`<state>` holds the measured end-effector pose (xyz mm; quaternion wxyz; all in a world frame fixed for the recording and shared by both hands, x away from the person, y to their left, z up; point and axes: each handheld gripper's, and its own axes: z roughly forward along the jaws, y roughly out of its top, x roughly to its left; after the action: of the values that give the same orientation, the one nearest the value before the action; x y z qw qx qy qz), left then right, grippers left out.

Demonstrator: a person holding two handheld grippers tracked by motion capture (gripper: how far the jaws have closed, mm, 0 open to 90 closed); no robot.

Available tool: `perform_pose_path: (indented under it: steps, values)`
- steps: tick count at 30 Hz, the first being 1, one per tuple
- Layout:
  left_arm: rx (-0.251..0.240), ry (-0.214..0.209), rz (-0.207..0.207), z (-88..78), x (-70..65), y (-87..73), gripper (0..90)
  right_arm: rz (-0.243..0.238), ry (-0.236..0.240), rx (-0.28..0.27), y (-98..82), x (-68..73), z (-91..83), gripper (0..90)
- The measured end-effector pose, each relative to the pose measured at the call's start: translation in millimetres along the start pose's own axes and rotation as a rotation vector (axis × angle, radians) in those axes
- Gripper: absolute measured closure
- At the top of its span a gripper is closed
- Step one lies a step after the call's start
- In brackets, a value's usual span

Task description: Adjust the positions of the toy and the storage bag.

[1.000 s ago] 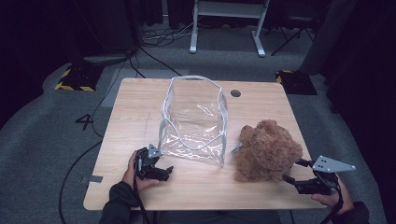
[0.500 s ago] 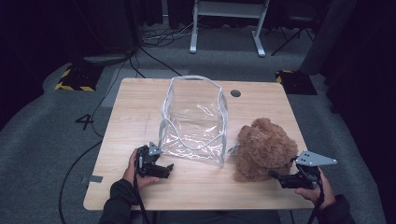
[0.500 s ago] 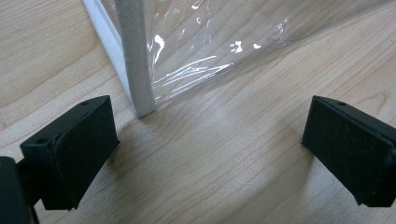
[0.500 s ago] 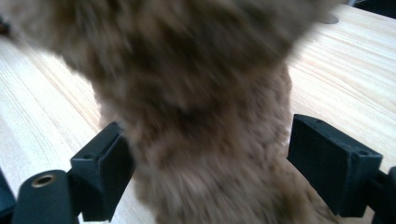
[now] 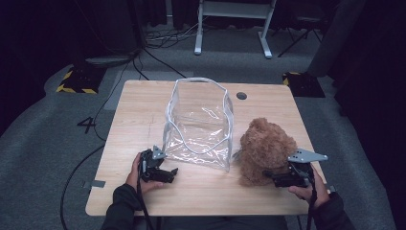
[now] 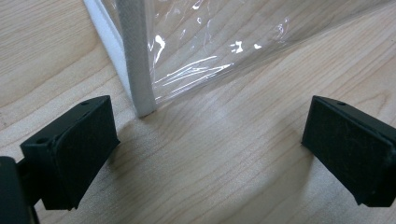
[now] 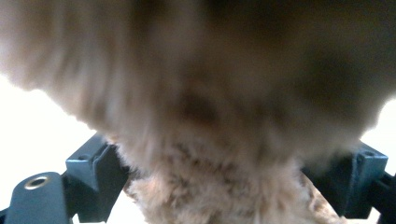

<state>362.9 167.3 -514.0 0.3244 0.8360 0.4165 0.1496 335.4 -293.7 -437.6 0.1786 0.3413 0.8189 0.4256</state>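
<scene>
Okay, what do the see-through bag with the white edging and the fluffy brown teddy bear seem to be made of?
See-through bag with white edging: probably soft clear vinyl, glossy; it creases and throws bright glints. The edging looks like woven fabric tape.
Fluffy brown teddy bear: plush, likely synthetic curly pile, matte; fuzzy outline, no shine.

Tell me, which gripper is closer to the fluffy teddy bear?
The right. The right gripper is pushed into the teddy bear, its open jaws on either side of the fur. The left gripper sits open across the table, by the near corner of the clear plastic bag.
</scene>
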Motion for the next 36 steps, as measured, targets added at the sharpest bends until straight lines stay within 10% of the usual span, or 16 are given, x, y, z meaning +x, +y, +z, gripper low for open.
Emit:
perform_pose_path:
  steps: [14, 21, 36]
  values:
    - [-0.007, 0.003, -0.004, 8.7, -0.4, 9.8, 3.6, -0.011, -0.027, 0.032, -3.5, -3.7, 12.1, 23.3]
    - [-0.010, 0.010, -0.040, 18.7, -3.9, 21.3, 5.6, -0.006, 0.002, 0.007, -12.1, -15.1, 5.2, 41.4]
    - [-0.030, -0.009, 0.016, 42.8, -28.5, 49.5, 15.0, -0.025, -0.045, -0.030, -34.4, -45.0, -22.8, 48.8]
